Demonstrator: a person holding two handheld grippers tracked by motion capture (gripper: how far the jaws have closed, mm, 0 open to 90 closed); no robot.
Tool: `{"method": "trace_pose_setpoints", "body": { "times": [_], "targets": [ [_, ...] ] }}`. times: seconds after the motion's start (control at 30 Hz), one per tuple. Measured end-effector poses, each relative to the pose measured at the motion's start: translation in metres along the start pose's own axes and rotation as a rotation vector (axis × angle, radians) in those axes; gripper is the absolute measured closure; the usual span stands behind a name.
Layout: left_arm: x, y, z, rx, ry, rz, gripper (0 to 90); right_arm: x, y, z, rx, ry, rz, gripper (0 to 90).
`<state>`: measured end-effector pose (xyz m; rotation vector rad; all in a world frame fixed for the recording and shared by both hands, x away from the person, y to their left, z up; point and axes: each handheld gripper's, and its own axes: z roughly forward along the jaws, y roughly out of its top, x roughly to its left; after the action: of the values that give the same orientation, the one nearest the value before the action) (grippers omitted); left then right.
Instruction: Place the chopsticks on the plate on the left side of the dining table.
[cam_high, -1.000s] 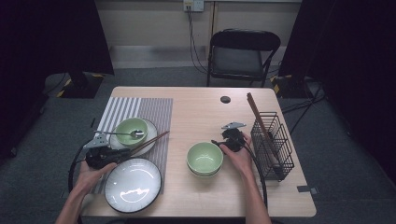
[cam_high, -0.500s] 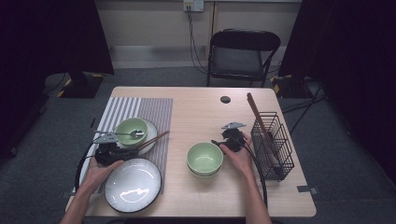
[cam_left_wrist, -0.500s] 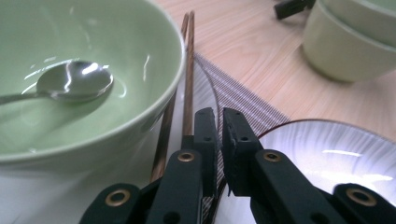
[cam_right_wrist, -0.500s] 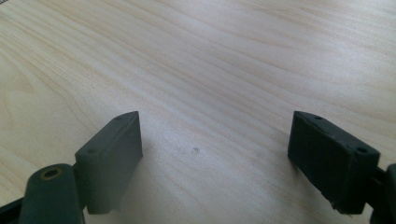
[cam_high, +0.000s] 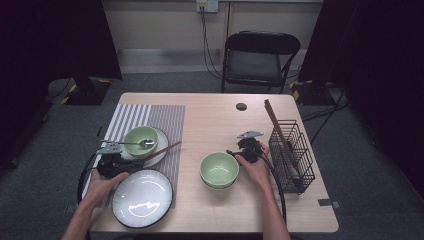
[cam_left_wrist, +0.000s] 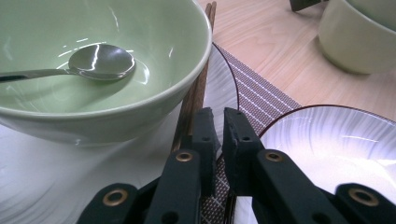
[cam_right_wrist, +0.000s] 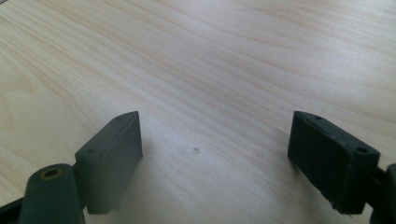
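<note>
Here the chopsticks (cam_left_wrist: 196, 88) are a dark brown wooden pair, thin and long; they lie side by side on the white plate (cam_left_wrist: 56, 186), leaning against the outer wall of the pale green bowl (cam_left_wrist: 154, 56), and their far ends reach out over the striped placemat (cam_high: 165, 120) toward the middle of the table (cam_high: 215, 115). In the bowl rests a metal spoon (cam_left_wrist: 93, 63), its round part near the bottom and its handle going over the rim. Just beside this plate, nearer to the person, lies a second, larger plate (cam_high: 142, 197) with a dark rim, and its edge is close to the near ends of the chopsticks. More to the right, well apart, stands a stack of green bowls (cam_high: 219, 170); a black wire basket (cam_high: 292, 155) at the right edge of the table holds more brown sticks, tilted.

The left gripper (cam_left_wrist: 215, 122) is low over the white plate, pointing along the chopsticks; its jaws are nearly together with only a thin gap, and the chopsticks run just at the left jaw; I cannot tell if the pads truly press on them. The left hand (cam_high: 102, 182) holds it from behind. The right gripper (cam_right_wrist: 215, 151) sits beside the stack of bowls with its jaws wide apart over bare wood, nothing between them; the right hand (cam_high: 257, 167) rests on the table.
</note>
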<state>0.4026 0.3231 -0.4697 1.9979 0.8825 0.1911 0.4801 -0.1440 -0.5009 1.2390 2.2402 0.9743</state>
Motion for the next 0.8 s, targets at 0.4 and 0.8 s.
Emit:
{"method": "trace_pose_setpoints", "body": {
  "times": [0.4,0.8],
  "targets": [
    [0.013,-0.005,-0.026,-0.101,0.006,-0.058,78.3,0.000,0.000,0.000,0.000,-0.002,0.000,17.0],
    [0.013,-0.010,-0.010,-0.014,0.030,-0.053,69.5,0.000,0.000,0.000,-0.001,-0.002,0.001,17.0]
  ]
}}
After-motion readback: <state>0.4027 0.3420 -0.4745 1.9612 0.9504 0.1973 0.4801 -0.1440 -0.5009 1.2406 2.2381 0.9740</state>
